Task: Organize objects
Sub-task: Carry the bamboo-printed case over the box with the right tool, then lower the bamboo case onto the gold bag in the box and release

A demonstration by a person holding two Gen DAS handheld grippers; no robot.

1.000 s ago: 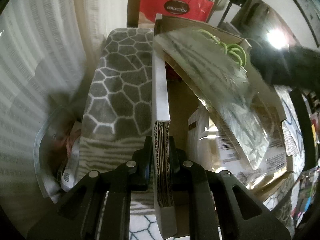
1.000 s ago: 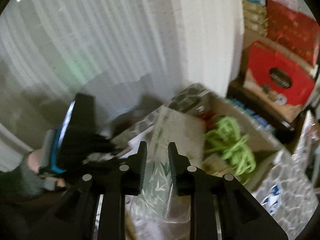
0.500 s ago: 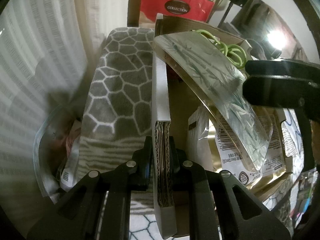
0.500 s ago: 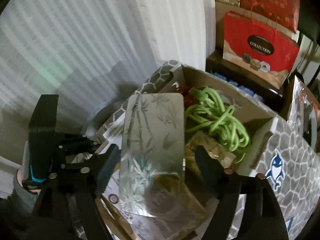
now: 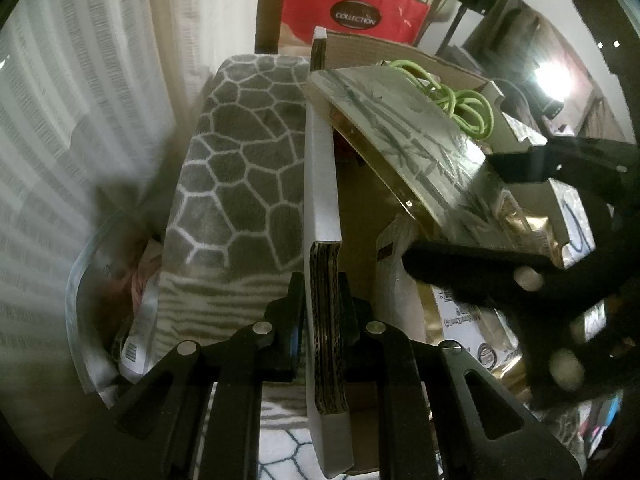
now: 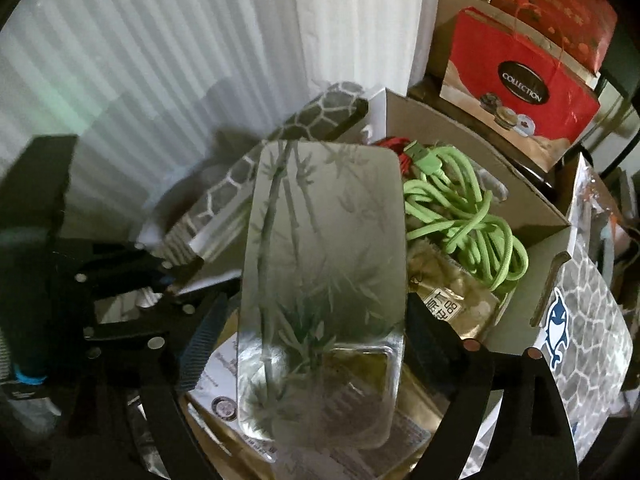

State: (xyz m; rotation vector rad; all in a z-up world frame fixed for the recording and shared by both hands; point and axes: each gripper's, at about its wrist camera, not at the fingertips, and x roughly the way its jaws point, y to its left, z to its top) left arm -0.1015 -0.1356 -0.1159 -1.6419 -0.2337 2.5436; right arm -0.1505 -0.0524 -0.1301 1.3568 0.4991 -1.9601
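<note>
My left claw (image 5: 320, 316) clamps the box flap (image 5: 320, 208); my right claw (image 6: 312, 344), just spread wide, straddles the bamboo-print tray (image 6: 324, 248). I should close squarely across its edges.

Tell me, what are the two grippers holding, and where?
The left gripper pinches the cardboard box flap by its edge. The right gripper is open around the bamboo-print packet, holding nothing.

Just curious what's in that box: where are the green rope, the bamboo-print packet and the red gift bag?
green rope (image 6: 464, 232): right wrist view, middle of the coil.
bamboo-print packet (image 6: 324, 248): right wrist view, centre of its printed face.
red gift bag (image 6: 520, 88): right wrist view, on its dark oval label.
</note>
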